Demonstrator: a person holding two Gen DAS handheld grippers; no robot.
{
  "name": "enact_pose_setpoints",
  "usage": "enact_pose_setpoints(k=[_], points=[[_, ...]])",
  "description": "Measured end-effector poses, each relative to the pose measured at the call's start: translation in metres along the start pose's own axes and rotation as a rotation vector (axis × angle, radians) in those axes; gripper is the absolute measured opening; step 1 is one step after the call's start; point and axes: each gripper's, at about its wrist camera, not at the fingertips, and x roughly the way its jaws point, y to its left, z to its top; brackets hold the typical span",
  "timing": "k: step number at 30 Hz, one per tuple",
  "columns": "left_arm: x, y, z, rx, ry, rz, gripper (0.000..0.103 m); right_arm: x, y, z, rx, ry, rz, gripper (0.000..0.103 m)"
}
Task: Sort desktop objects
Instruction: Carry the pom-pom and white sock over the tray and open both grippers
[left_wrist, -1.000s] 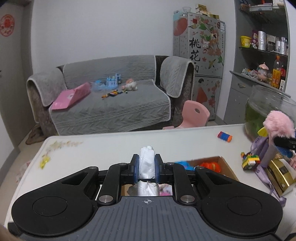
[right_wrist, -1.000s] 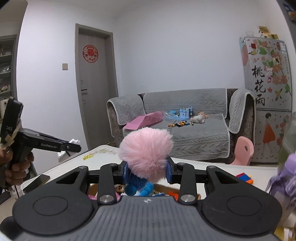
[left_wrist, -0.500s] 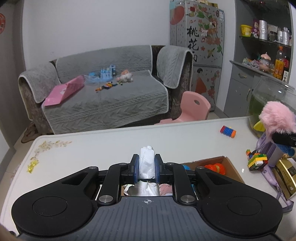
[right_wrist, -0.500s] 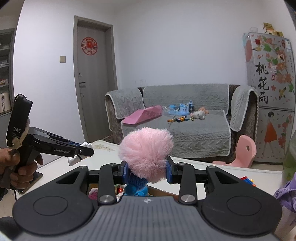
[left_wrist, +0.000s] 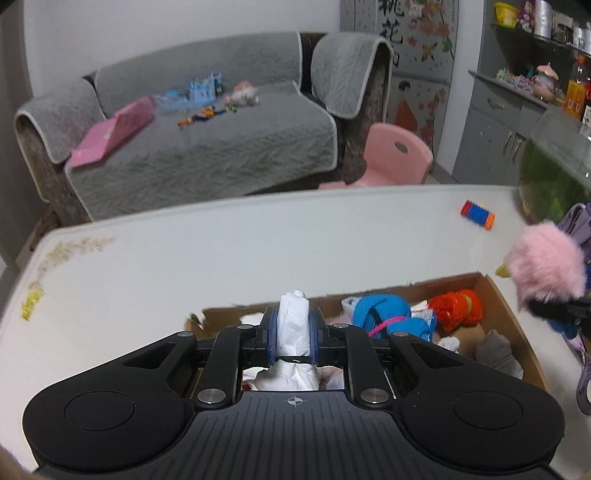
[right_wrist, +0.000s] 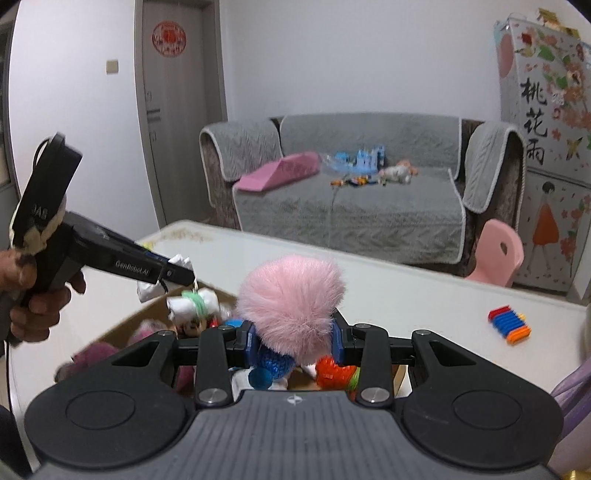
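Both grippers were clamped on soft things above an open cardboard box (left_wrist: 509, 317). The left gripper (left_wrist: 293, 334) pinched a crumpled white paper wad (left_wrist: 293, 325) between its blue pads, the wad standing upright and poking out past the fingertips, with more of it bunched behind the jaws. The right gripper (right_wrist: 293, 338) squeezed a toy topped by a fluffy pink pompom (right_wrist: 291, 295), whose blue knitted part (right_wrist: 271, 363) hung below the jaws. In the right wrist view the left gripper (right_wrist: 177, 271) came in from the left, held by a person's hand (right_wrist: 37, 306), its tip over the near-left corner of the box. In the left wrist view the pink pompom (left_wrist: 543, 264) hovered at the right edge, just over the box's right wall.

Inside the box lay a blue yarn toy (left_wrist: 384, 315), an orange toy (left_wrist: 458, 308), a grey plush piece (left_wrist: 496, 350) and a white bundle tied with green (right_wrist: 192, 304). The box sat on a white table (left_wrist: 221, 251). Well apart from it, toward the far right of the tabletop, lay a striped block toy (left_wrist: 477, 215). Beyond the table stood a grey sofa (left_wrist: 207, 147) scattered with toys and a pink child's chair (left_wrist: 395, 158).
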Motion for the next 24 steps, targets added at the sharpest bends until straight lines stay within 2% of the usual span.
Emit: enact_pose_setpoints(k=[7,13,19,20,23,24], points=[[0.026,-0.001,-0.007,-0.007,0.062,-0.021,0.022,0.016,-0.001,-0.013,-0.011,0.066,-0.008,0.034],[0.044,-0.010,-0.009,0.010,0.106,-0.023,0.022,0.026,0.001,-0.021,-0.024,0.108,-0.051,0.034],[0.052,-0.020,-0.015,0.063,0.123,0.016,0.031,0.033,0.007,-0.033,-0.048,0.165,-0.072,0.035],[0.051,-0.020,-0.016,0.067,0.120,0.023,0.040,0.033,0.009,-0.035,-0.052,0.168,-0.072,0.038],[0.041,-0.024,-0.017,0.092,0.083,0.052,0.080,0.029,0.011,-0.033,-0.056,0.158,-0.080,0.043],[0.037,-0.026,-0.017,0.109,0.060,0.067,0.082,0.027,0.012,-0.032,-0.057,0.154,-0.082,0.044]])
